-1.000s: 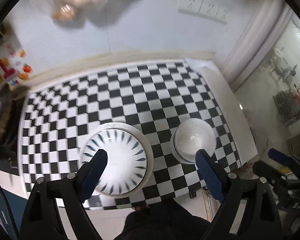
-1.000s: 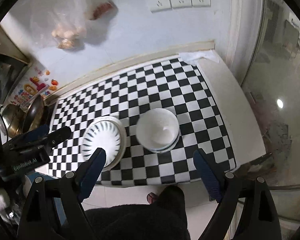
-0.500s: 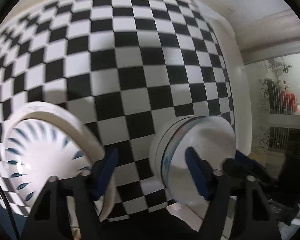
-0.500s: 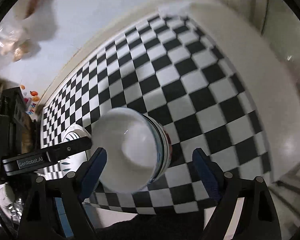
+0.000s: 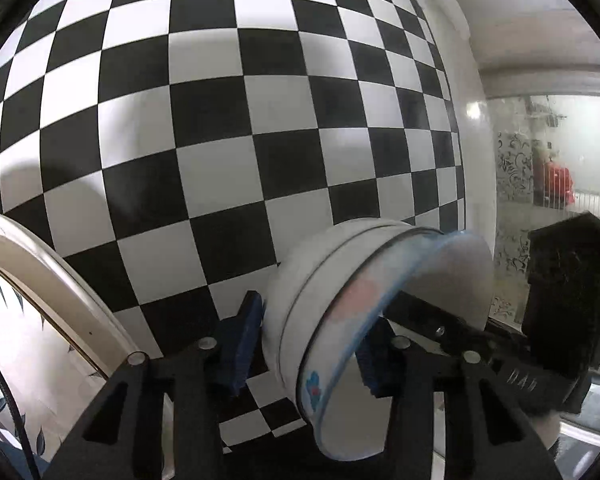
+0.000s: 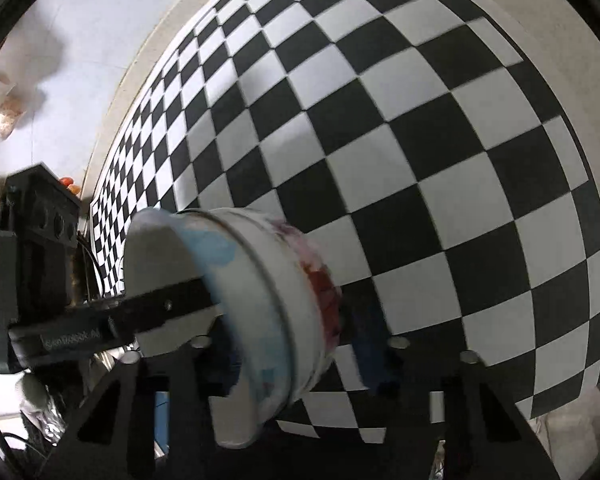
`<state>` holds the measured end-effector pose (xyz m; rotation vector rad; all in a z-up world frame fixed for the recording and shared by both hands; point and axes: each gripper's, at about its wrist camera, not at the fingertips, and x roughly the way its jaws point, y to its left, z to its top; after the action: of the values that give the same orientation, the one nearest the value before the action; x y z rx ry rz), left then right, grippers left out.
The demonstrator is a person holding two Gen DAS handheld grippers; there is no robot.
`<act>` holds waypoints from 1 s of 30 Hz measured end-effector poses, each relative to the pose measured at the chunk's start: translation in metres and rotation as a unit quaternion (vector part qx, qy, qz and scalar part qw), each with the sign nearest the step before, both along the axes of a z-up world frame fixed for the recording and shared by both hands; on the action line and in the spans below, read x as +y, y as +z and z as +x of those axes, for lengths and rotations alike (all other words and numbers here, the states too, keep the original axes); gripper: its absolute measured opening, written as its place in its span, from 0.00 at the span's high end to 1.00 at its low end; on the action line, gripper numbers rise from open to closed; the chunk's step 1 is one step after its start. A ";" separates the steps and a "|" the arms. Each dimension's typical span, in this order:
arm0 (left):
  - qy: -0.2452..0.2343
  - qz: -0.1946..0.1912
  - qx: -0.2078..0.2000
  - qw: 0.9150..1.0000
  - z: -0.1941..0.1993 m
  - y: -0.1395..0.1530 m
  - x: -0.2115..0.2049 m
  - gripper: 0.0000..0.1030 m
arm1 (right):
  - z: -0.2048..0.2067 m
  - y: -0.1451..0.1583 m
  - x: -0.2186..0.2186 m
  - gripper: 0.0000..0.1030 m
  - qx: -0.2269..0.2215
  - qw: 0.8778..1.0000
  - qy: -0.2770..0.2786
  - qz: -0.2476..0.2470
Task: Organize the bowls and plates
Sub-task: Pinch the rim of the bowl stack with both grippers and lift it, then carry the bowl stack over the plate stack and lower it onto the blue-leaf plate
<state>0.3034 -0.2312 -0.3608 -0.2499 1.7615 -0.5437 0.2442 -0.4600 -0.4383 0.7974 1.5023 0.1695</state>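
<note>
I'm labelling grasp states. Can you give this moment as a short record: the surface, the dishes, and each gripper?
surface: checkered cloth
bowls: nested stack on the cloth
plate: left of the bowls, apart from them, with a blue leaf pattern
left gripper: jaws have just been closing across the stack's left wall, one finger outside and one inside
right gripper: jaws have just been closing across the opposite wall in the same way; the view is blurred
</note>
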 end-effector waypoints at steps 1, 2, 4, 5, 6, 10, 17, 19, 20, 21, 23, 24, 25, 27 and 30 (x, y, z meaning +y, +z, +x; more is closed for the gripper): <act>0.002 -0.002 -0.007 1.000 0.000 0.001 0.000 0.63 | -0.001 -0.004 -0.003 0.61 0.006 1.000 -0.011 0.012; 0.003 -0.002 -0.012 1.000 0.000 0.002 0.001 0.63 | -0.001 -0.005 -0.003 0.62 0.006 1.000 -0.011 0.012; 0.008 -0.003 -0.016 1.000 -0.001 0.003 0.003 0.63 | -0.001 -0.005 0.002 0.62 0.002 1.000 -0.005 0.003; 0.009 -0.003 -0.018 1.000 -0.001 0.002 0.003 0.63 | -0.001 -0.005 0.002 0.62 0.000 1.000 -0.006 0.002; 0.010 -0.003 -0.021 1.000 -0.002 0.004 0.003 0.63 | -0.001 -0.006 0.004 0.62 -0.003 1.000 -0.005 -0.001; 0.010 0.003 -0.033 0.999 -0.006 0.010 0.005 0.63 | -0.001 -0.006 0.010 0.63 -0.002 1.000 -0.002 -0.006; 0.019 0.003 -0.054 0.998 -0.007 0.026 0.010 0.63 | 0.001 0.002 0.032 0.63 0.002 1.000 0.007 -0.005; 0.020 0.004 -0.060 0.998 -0.007 0.033 0.012 0.63 | 0.006 0.005 0.044 0.63 0.001 1.000 0.010 -0.004; 0.021 0.005 -0.062 0.998 -0.007 0.036 0.014 0.63 | 0.008 0.007 0.049 0.63 0.001 1.000 0.011 -0.004; 0.021 0.007 -0.064 0.998 -0.007 0.038 0.016 0.63 | 0.011 0.010 0.054 0.63 0.000 1.000 0.014 -0.004; 0.023 0.014 -0.069 0.997 -0.007 0.043 0.019 0.61 | 0.014 0.016 0.063 0.63 0.002 1.000 0.020 -0.001; 0.021 0.020 -0.074 0.997 -0.008 0.045 0.020 0.62 | 0.017 0.019 0.066 0.63 0.002 1.000 0.022 0.002; 0.022 0.021 -0.078 0.996 -0.009 0.046 0.022 0.63 | 0.019 0.022 0.070 0.63 0.003 1.000 0.023 0.005; 0.030 0.027 -0.072 0.997 -0.009 0.043 0.026 0.63 | 0.026 0.026 0.081 0.63 0.003 1.000 0.031 -0.002; 0.043 0.030 -0.057 0.997 -0.010 0.037 0.032 0.63 | 0.035 0.022 0.092 0.64 0.017 0.999 0.028 -0.001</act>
<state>0.2933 -0.1994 -0.3239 -0.2464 1.6459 -0.4338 0.2796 -0.3684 -0.4165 0.7608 1.5580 0.1976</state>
